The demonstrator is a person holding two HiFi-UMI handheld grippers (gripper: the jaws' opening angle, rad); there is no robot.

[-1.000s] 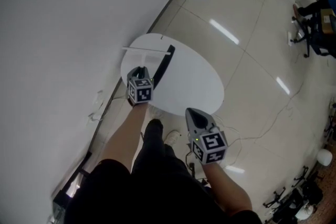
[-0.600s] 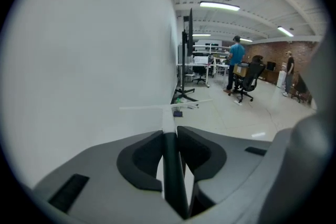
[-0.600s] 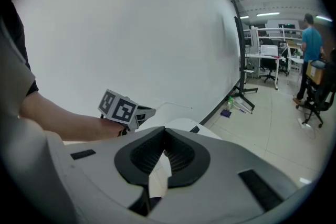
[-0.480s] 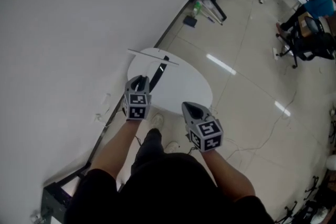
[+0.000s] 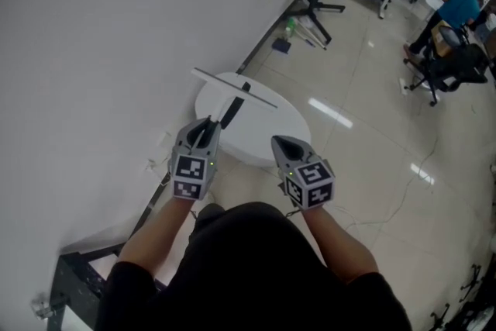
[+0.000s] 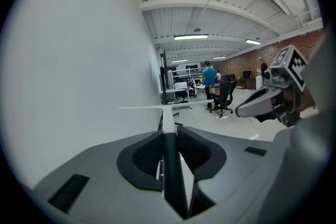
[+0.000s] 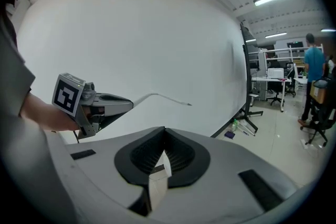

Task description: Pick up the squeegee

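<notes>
The squeegee (image 5: 232, 106) has a black handle and a long white blade, and it hangs in the air over the round white table (image 5: 267, 137). My left gripper (image 5: 204, 132) is shut on the handle's near end, with the blade pointing away from me. In the left gripper view the black handle (image 6: 169, 162) runs straight between the jaws to the white blade (image 6: 157, 107). My right gripper (image 5: 284, 145) floats beside it on the right, jaws together and holding nothing. The right gripper view shows the left gripper (image 7: 102, 105) with the blade (image 7: 167, 97) in front of the wall.
A tall white wall (image 5: 101, 50) runs along the left. On the floor beyond the table stand a black tripod base (image 5: 322, 0) and a green bottle (image 5: 290, 27). A person in a teal shirt (image 5: 459, 4) sits among office chairs at the far right. Cables (image 5: 403, 190) trail across the tiles.
My left gripper has come up and back towards me with the squeegee, which now hangs over the table. The right gripper has drawn level beside it. The head view has tilted up towards the room.
</notes>
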